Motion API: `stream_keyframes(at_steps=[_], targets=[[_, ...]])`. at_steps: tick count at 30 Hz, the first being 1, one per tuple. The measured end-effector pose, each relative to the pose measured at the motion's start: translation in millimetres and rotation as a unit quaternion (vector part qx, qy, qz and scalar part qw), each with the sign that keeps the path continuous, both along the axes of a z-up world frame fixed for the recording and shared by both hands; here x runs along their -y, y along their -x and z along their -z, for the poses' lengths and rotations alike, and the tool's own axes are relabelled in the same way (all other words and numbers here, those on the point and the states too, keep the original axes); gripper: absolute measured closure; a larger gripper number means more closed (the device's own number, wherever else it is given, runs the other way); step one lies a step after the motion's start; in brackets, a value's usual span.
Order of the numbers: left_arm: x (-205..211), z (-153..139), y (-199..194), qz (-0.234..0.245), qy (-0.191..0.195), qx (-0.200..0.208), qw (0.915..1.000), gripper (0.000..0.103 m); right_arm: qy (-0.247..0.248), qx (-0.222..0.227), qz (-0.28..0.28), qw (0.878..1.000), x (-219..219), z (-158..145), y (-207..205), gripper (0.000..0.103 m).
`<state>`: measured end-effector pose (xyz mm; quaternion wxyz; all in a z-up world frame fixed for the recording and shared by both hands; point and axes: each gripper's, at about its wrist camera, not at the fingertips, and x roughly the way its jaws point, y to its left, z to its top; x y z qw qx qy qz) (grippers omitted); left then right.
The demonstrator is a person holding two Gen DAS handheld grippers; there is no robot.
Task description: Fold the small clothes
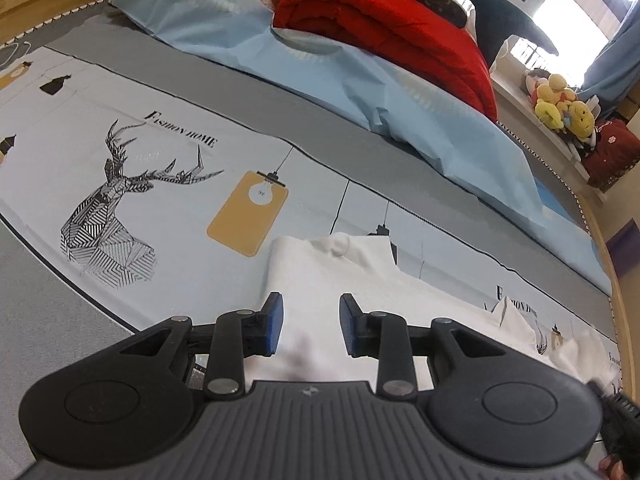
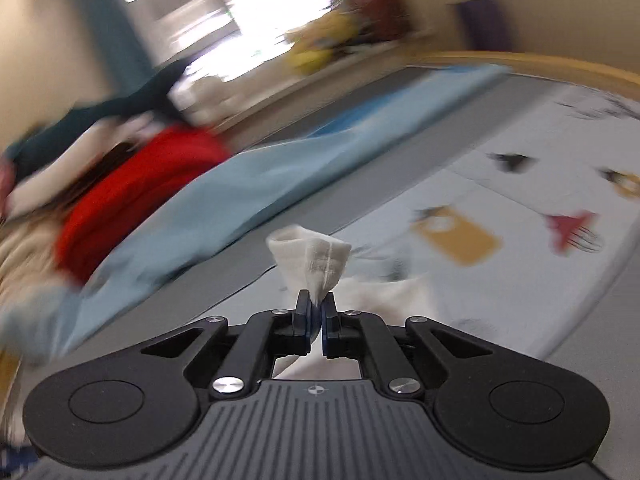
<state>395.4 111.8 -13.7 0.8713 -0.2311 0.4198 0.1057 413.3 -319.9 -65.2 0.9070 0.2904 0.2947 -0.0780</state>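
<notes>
A small white garment lies flat on the printed bedsheet. My left gripper is open, low over the garment's near edge, with cloth between and beneath its blue pads. My right gripper is shut on a pinched corner of the white garment, which sticks up above the jaws. The right wrist view is blurred by motion. The right gripper's edge shows at the far right of the left wrist view.
A light blue quilt and a folded red blanket lie along the far side of the bed. Plush toys sit on the window ledge. The wooden bed frame curves along the right.
</notes>
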Motion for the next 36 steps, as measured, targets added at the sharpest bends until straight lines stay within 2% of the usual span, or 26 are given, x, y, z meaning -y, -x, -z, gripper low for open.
stream_keyframes(at_steps=[3, 6, 10, 16, 19, 21, 24, 26, 29, 31, 34, 36], targets=[[4, 6, -2, 0.007, -0.003, -0.011, 0.9999, 0.069, -0.054, -0.108, 0.023, 0.992, 19, 37, -8, 0.099], [9, 15, -5, 0.016, -0.003, -0.032, 0.9994, 0.069, -0.100, -0.146, 0.044, 0.983, 29, 54, -8, 0.095], [14, 28, -8, 0.025, -0.003, -0.059, 0.9980, 0.069, -0.100, -0.132, 0.049, 0.985, 34, 49, -10, 0.088], [16, 44, -8, 0.033, -0.007, -0.077, 0.9965, 0.069, -0.131, -0.136, 0.058, 0.980, 43, 54, -10, 0.088], [14, 46, -8, 0.029, -0.005, -0.080, 0.9964, 0.069, -0.117, -0.121, 0.095, 0.981, 44, 45, 1, 0.095], [13, 45, -8, 0.027, -0.004, -0.077, 0.9966, 0.069, -0.136, -0.112, 0.128, 0.976, 46, 38, 12, 0.097], [11, 44, -9, 0.027, -0.005, -0.076, 0.9967, 0.069, -0.149, -0.163, 0.156, 0.963, 49, 46, 19, 0.095], [10, 45, -9, 0.026, -0.004, -0.076, 0.9968, 0.069, -0.128, -0.179, 0.183, 0.958, 53, 48, 22, 0.088], [9, 48, -10, 0.022, -0.005, -0.078, 0.9967, 0.069, -0.072, -0.152, 0.212, 0.963, 53, 32, 26, 0.088], [7, 50, -10, 0.020, -0.004, -0.078, 0.9967, 0.069, -0.042, -0.104, 0.214, 0.971, 51, 15, 27, 0.088], [8, 56, -12, 0.022, -0.002, -0.083, 0.9963, 0.069, -0.041, -0.066, 0.162, 0.984, 44, 6, 18, 0.088], [12, 63, -13, 0.033, -0.006, -0.093, 0.9952, 0.069, -0.055, -0.075, 0.123, 0.988, 39, 12, 11, 0.087]])
